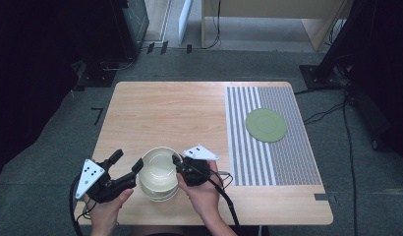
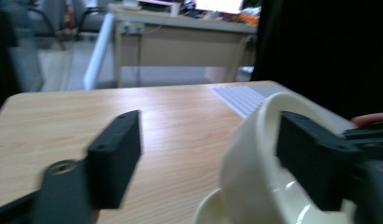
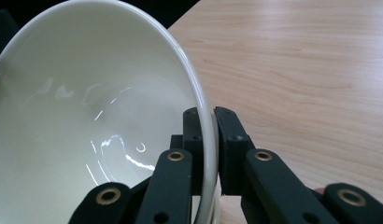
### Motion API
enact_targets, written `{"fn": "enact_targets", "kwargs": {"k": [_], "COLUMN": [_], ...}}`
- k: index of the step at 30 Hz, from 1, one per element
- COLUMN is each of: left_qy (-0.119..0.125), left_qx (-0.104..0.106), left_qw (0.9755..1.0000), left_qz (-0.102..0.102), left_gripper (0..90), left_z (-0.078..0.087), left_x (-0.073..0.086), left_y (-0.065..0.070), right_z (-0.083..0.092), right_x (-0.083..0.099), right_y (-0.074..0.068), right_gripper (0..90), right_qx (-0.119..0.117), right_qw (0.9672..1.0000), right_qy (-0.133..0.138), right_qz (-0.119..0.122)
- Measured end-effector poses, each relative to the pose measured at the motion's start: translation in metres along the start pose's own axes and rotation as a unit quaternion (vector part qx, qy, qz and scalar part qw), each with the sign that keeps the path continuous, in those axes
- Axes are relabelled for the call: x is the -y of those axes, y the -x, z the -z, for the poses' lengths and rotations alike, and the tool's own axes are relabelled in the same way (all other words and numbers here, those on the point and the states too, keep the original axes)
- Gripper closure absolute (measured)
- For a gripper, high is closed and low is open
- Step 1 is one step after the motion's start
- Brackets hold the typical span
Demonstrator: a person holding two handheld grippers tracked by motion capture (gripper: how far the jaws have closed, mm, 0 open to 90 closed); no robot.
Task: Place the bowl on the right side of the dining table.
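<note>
While left gripper (image 1: 127, 166) gapes, right gripper (image 3: 207, 122) pinches glossy round bowl (image 3: 87, 116) — smooth rim.

Right tool (image 3: 207, 154) pinching cream bowl (image 3: 87, 116) rim, wooden table (image 3: 297, 70)

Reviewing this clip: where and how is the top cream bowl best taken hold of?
By its thin rim, one jaw inside and one outside, coming from the side. The right tongs already pinch the top bowl that way; its wall is too wide and curved to span.
</note>
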State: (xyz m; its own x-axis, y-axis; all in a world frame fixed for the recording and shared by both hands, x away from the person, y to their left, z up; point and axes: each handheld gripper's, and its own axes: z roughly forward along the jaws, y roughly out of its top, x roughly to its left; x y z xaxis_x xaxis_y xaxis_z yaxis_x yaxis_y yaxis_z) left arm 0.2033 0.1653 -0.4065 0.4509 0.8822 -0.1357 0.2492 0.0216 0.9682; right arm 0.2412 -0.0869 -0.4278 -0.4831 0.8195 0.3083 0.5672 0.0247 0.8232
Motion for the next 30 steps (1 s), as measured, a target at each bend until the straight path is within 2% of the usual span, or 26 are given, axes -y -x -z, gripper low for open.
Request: {"fn": "enact_targets", "kwargs": {"k": [3, 6, 8, 11, 15, 17, 20, 25, 30], "left_qy": [0.0, -0.009, -0.002, 0.006, 0.002, 0.002, 0.003, -0.006, -0.029], "left_qx": [0.009, -0.005, 0.007, -0.001, -0.011, 0.0, 0.002, -0.022, -0.04], "left_qw": [0.9996, 0.9994, 0.9992, 0.9992, 0.9989, 0.9987, 0.998, 0.9983, 0.9969], "left_qz": [0.025, 0.033, 0.04, 0.039, 0.046, 0.051, 0.063, 0.053, 0.061], "left_gripper": [13.6, 12.6, 12.6, 12.6, 12.6, 12.6, 12.7, 12.9, 12.9], "left_z": [0.0, 0.0, 0.002, 0.006, 0.007, 0.008, 0.009, 0.009, 0.004], "left_x": [0.0, 0.0, 0.0, -0.001, 0.002, 0.006, 0.013, 0.022, 0.035], "left_y": [-0.006, -0.009, -0.013, -0.018, -0.027, -0.034, -0.045, -0.056, -0.066], "right_z": [0.002, 0.005, 0.006, 0.008, 0.012, 0.013, 0.015, 0.019, 0.022], "right_x": [-0.002, -0.002, -0.003, -0.004, -0.006, -0.007, -0.007, -0.008, -0.009], "right_y": [0.002, 0.005, 0.006, 0.008, 0.013, 0.014, 0.017, 0.021, 0.025], "right_gripper": [84.5, 84.5, 84.5, 84.5, 84.5, 84.5, 84.5, 84.5, 84.5], "right_qx": [0.005, 0.01, 0.01, 0.014, 0.02, 0.021, 0.022, 0.024, 0.025], "right_qw": [1.0, 0.9999, 0.9999, 0.9998, 0.9996, 0.9996, 0.9995, 0.9994, 0.9993], "right_qy": [0.005, 0.009, 0.011, 0.015, 0.019, 0.019, 0.022, 0.026, 0.027], "right_qz": [0.002, 0.005, 0.005, 0.003, 0.006, 0.005, 0.004, 0.001, 0.0]}}
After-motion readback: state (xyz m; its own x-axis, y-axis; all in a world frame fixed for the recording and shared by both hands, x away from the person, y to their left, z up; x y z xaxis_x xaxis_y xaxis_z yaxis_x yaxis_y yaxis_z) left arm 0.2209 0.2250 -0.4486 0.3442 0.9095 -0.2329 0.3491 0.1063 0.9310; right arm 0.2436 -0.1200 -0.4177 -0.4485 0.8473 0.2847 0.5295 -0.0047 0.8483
